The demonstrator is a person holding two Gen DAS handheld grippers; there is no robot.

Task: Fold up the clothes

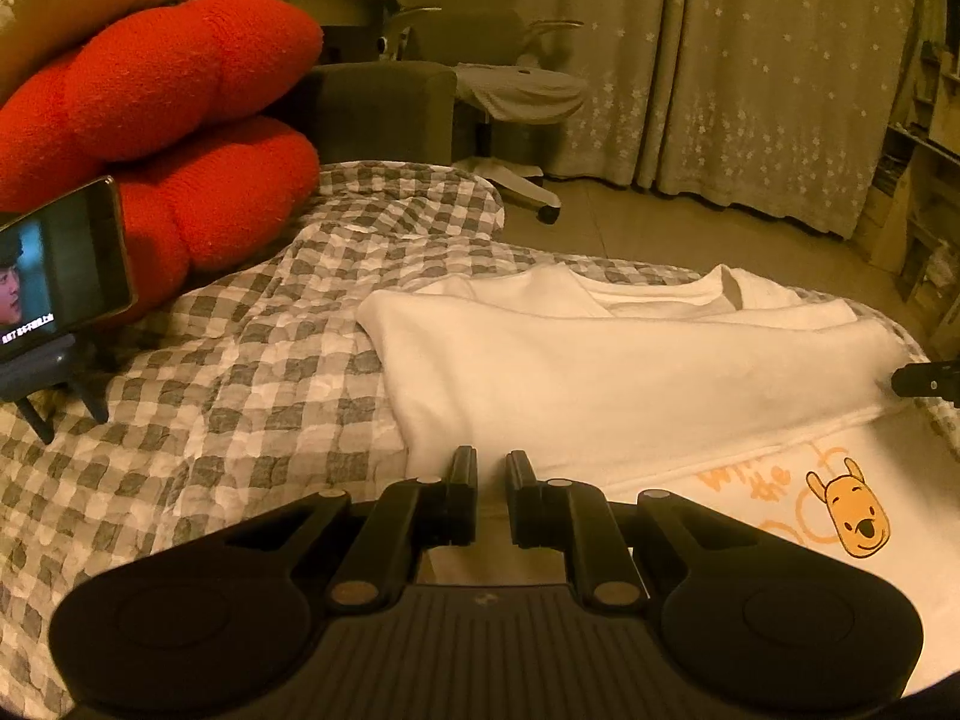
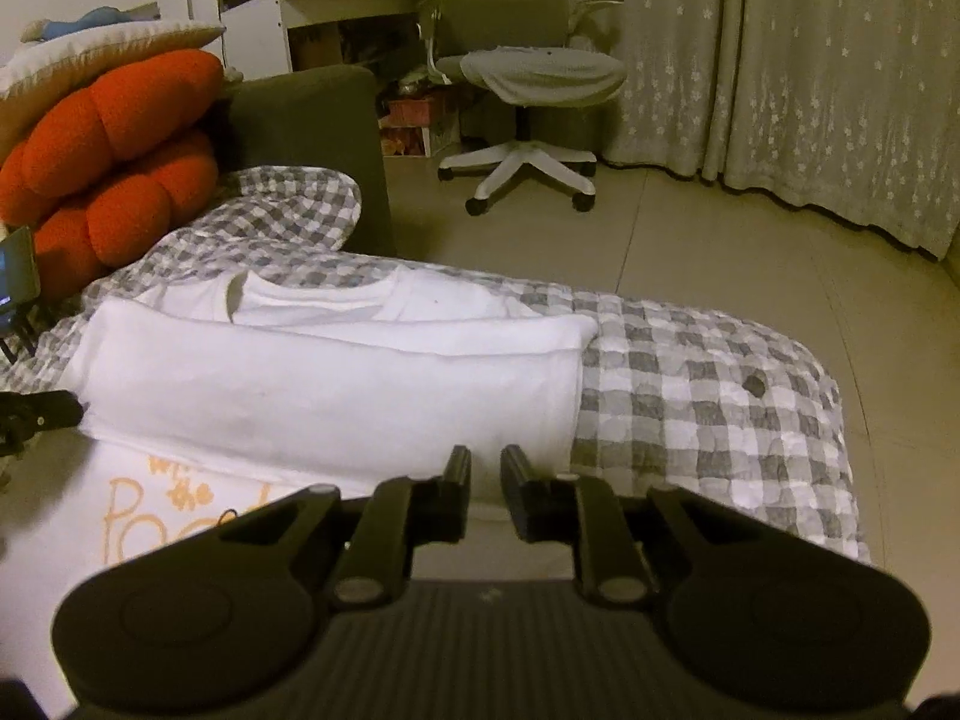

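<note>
Checked quilt [image 2: 690, 372] covers the bed, and the white shirt [image 1: 600, 384] lies on it part-folded: one panel is turned over the middle, the printed hem half still to fold. Left gripper [image 1: 491, 468] and right gripper [image 2: 485, 465] sit at the shirt's near edge, jaws slightly parted, gripping nothing; bare quilt lies either side, with the phone [image 1: 60, 264] well left.

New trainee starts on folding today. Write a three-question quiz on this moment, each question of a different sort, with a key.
1. True or false: the white T-shirt lies flat and fully spread on the checked quilt.
2. Multiple choice: the phone on its stand leans near A) the office chair, B) the red cushion, C) the curtain.
3. Fill in: the print on the shirt shows a yellow ____.

Key: 1 false, its far part is folded over toward the print; 2 B; 3 cartoon bear's face.
</note>
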